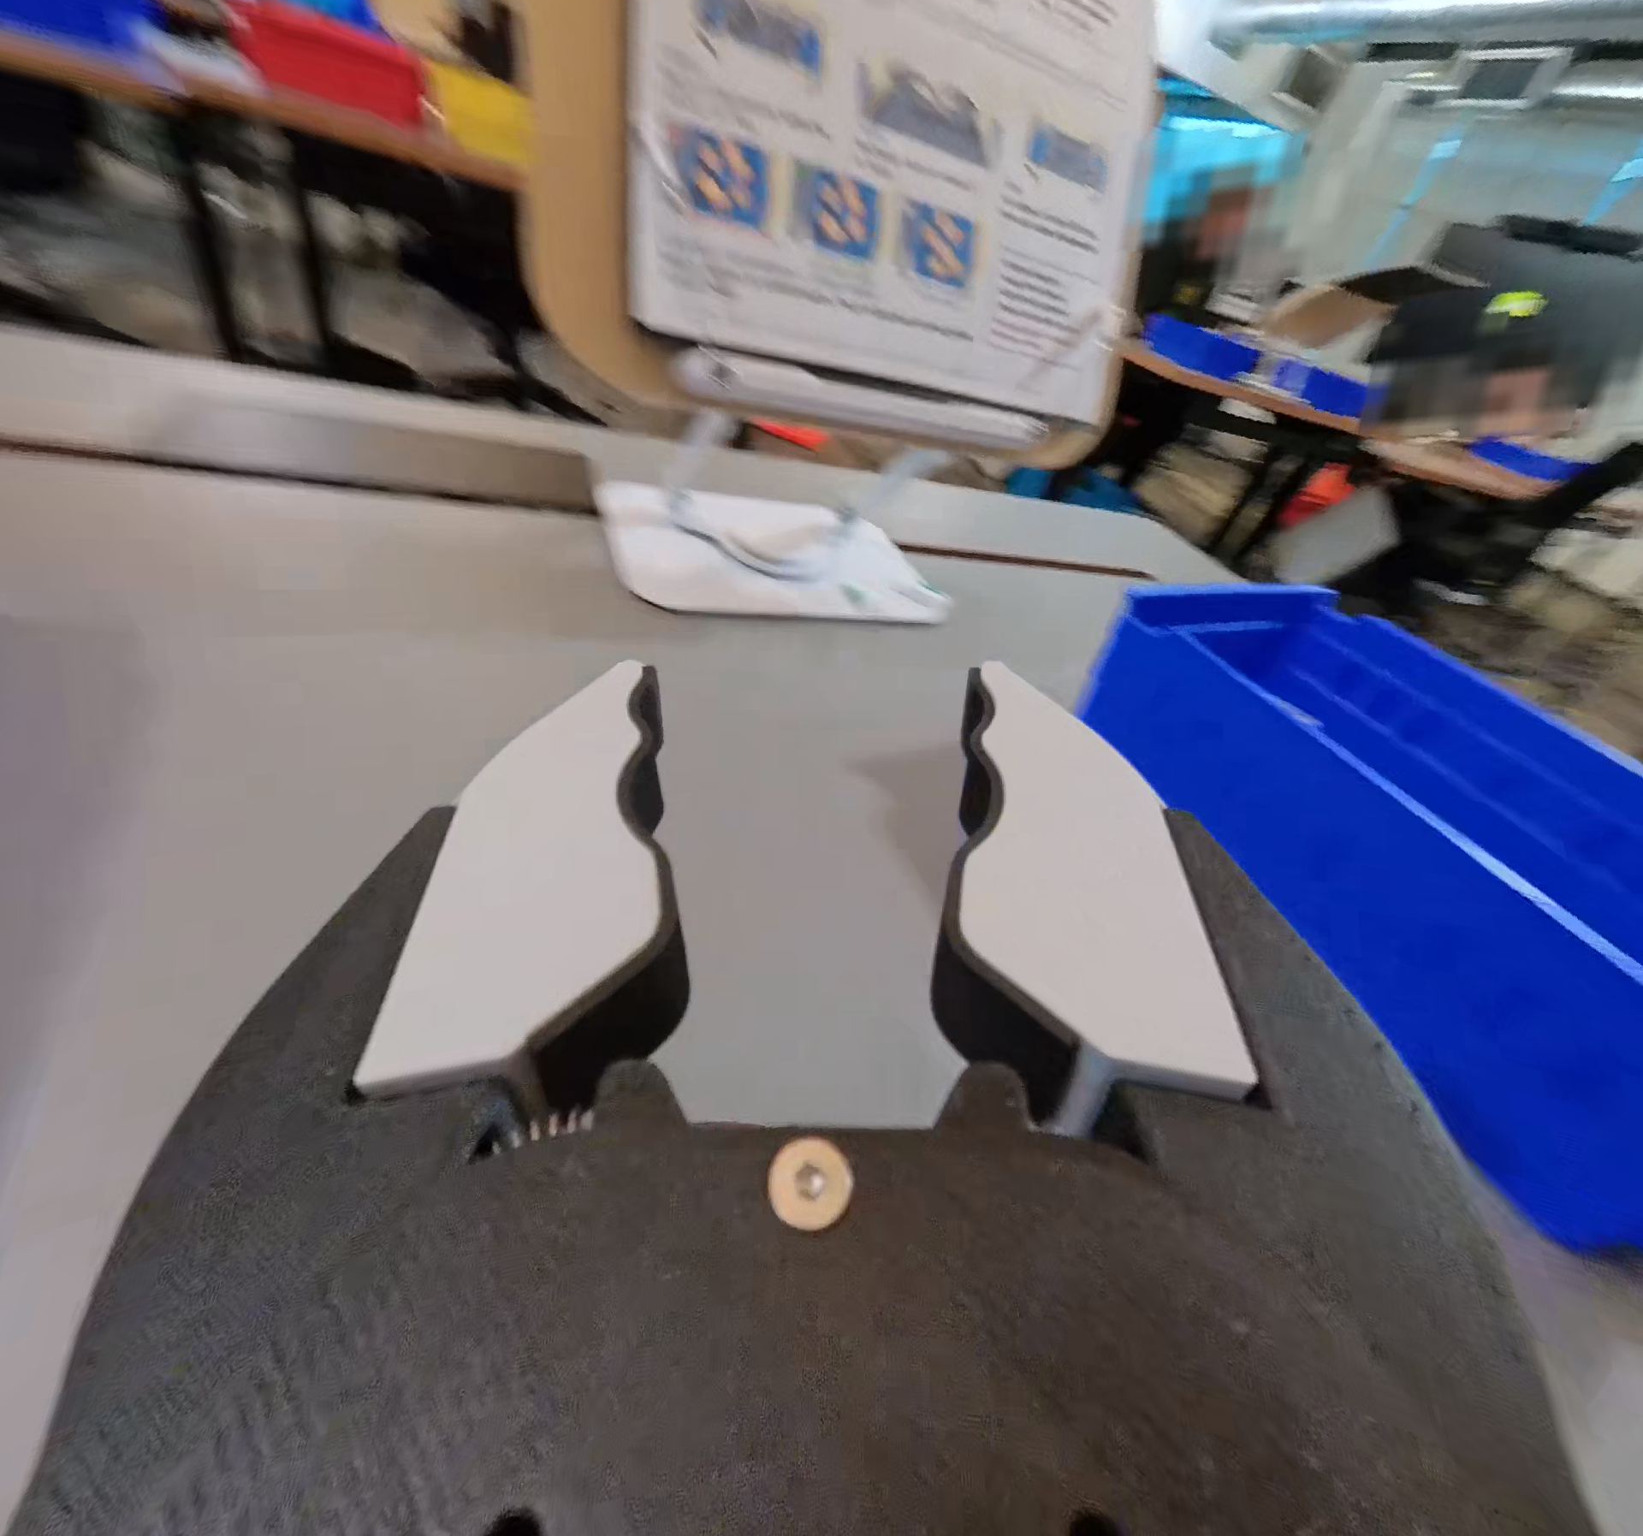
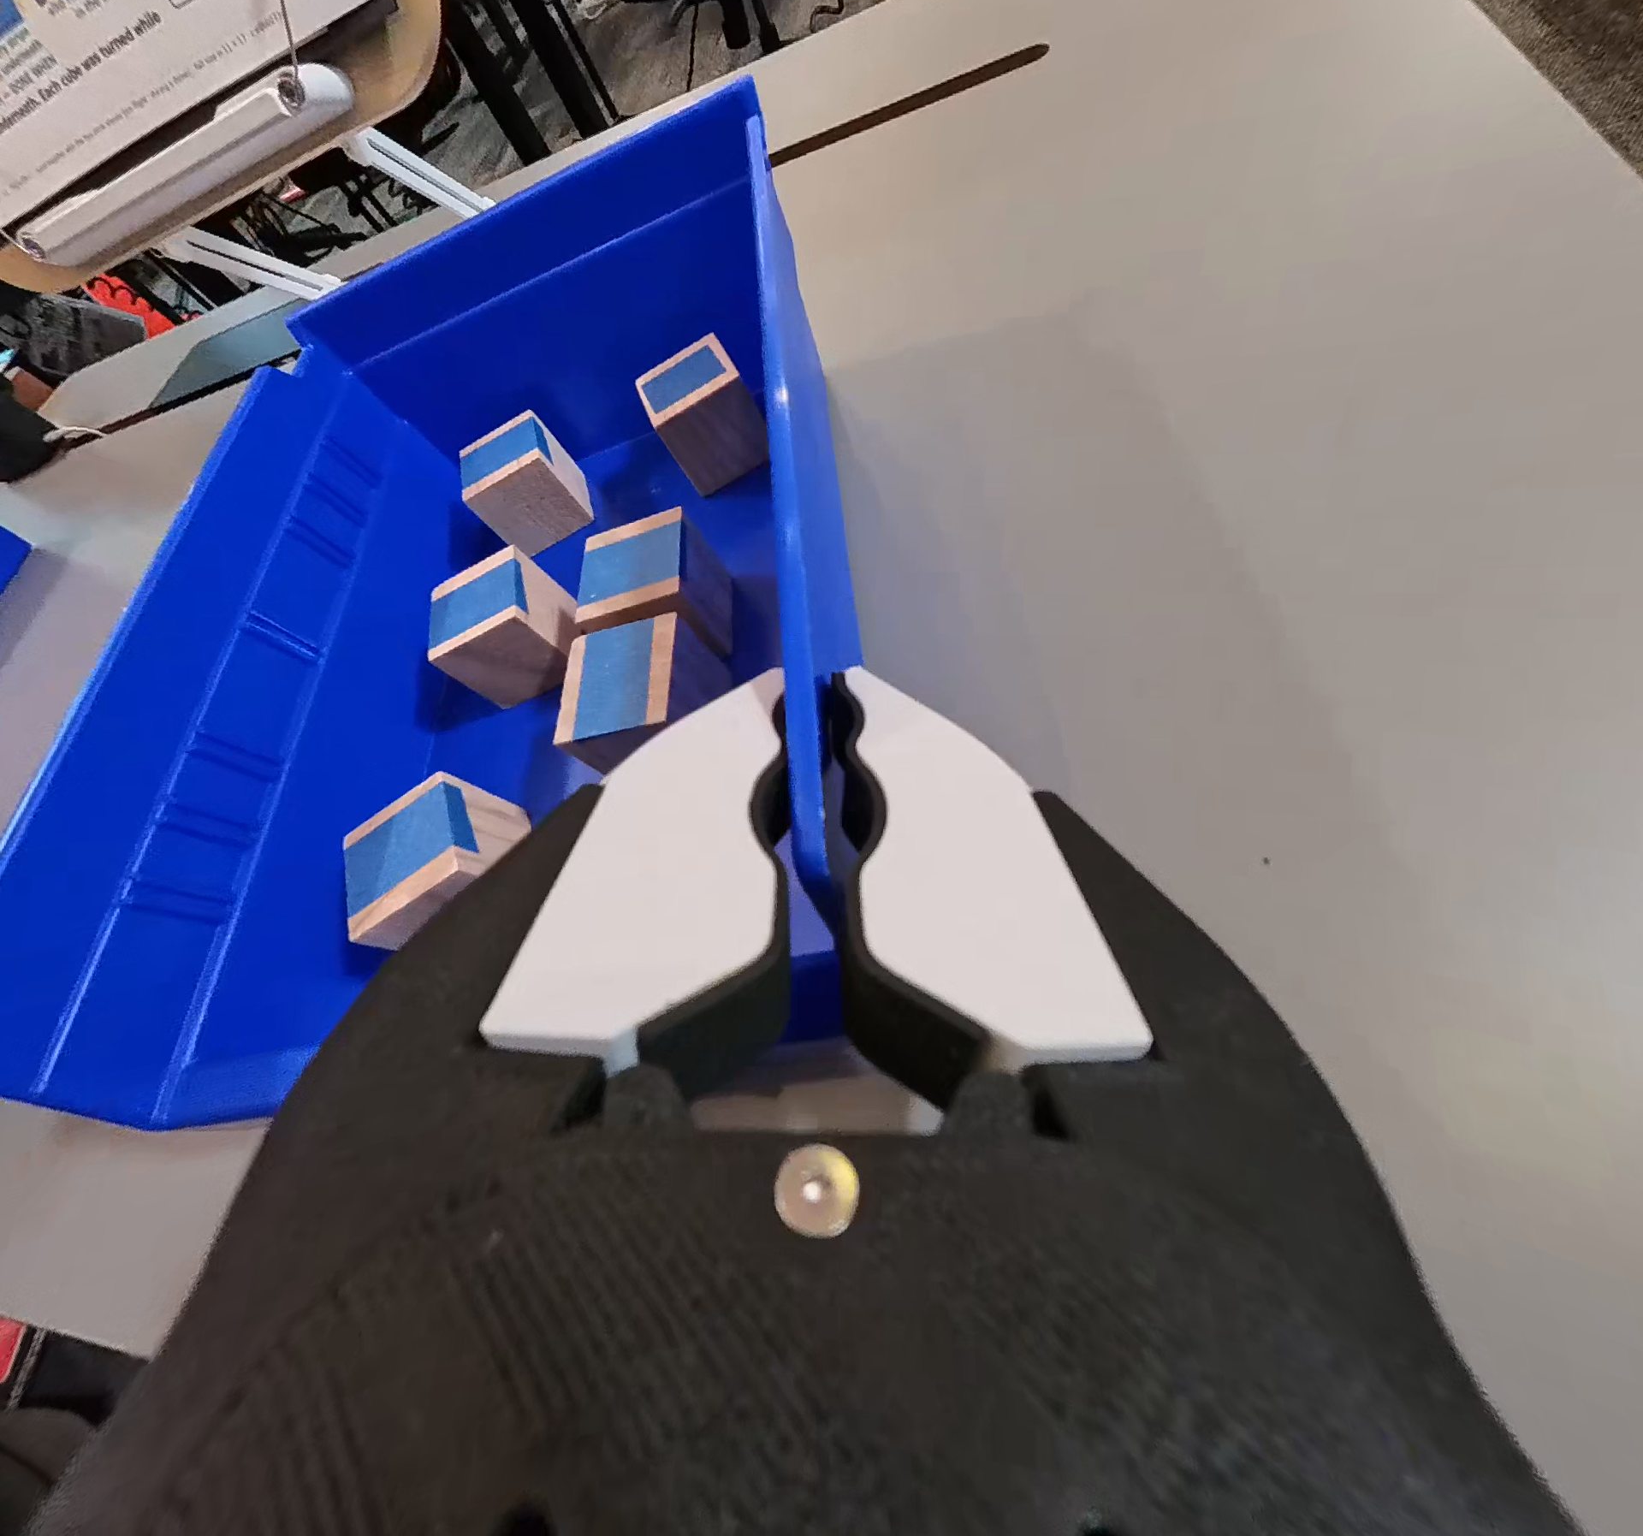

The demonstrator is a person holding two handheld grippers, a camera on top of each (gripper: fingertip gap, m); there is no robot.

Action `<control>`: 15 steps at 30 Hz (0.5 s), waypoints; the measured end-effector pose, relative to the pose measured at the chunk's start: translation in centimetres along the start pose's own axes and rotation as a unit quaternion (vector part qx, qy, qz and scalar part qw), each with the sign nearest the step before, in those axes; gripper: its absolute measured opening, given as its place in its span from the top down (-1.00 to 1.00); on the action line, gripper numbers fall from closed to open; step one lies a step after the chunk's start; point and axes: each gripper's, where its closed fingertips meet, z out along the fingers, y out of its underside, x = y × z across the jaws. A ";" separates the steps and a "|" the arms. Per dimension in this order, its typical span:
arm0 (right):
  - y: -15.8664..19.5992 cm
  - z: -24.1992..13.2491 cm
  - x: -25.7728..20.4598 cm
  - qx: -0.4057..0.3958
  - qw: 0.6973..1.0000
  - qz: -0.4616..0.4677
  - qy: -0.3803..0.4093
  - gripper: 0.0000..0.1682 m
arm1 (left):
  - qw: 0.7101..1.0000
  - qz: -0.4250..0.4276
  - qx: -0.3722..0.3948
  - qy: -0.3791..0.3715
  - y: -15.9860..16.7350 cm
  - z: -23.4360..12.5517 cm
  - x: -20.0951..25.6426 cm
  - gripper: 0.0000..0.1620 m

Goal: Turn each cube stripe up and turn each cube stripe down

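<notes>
In the right wrist view a blue bin (image 2: 222, 738) sits on the grey table and holds several wooden cubes, each with a blue stripe face showing on top, such as one (image 2: 702, 418) by the right wall and one (image 2: 418, 853) at the near left. My right gripper (image 2: 807, 684) is shut on the bin's right wall (image 2: 791, 515), one finger inside and one outside. In the left wrist view my left gripper (image 1: 813, 675) is open and empty above the bare table, with the blue bin (image 1: 1387, 853) to its right. That view is motion-blurred.
A sheet of paper on a board with a white stand (image 1: 880, 115) is at the table's far edge, also in the right wrist view (image 2: 178, 26). The grey table (image 2: 1245, 515) has a dark slot (image 2: 916, 102). Shelves with coloured bins (image 1: 329, 62) lie beyond.
</notes>
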 end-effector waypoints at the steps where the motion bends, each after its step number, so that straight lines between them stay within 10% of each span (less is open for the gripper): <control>1: 0.0 0.0 0.0 -0.001 1.000 -0.003 0.001 0.93 | 0.999 0.023 0.019 -0.039 -1.1 -0.6 -1.8 0.17; 8: 0.1 0.1 0.1 0.000 1.000 0.006 -0.006 0.93 | 0.961 0.096 0.095 -0.243 -6.2 -5.9 -12.5 0.06; 15: 0.1 0.1 0.2 0.003 1.000 0.012 -0.009 0.92 | 0.945 0.097 -0.032 -0.310 -2.3 -5.6 -18.6 0.01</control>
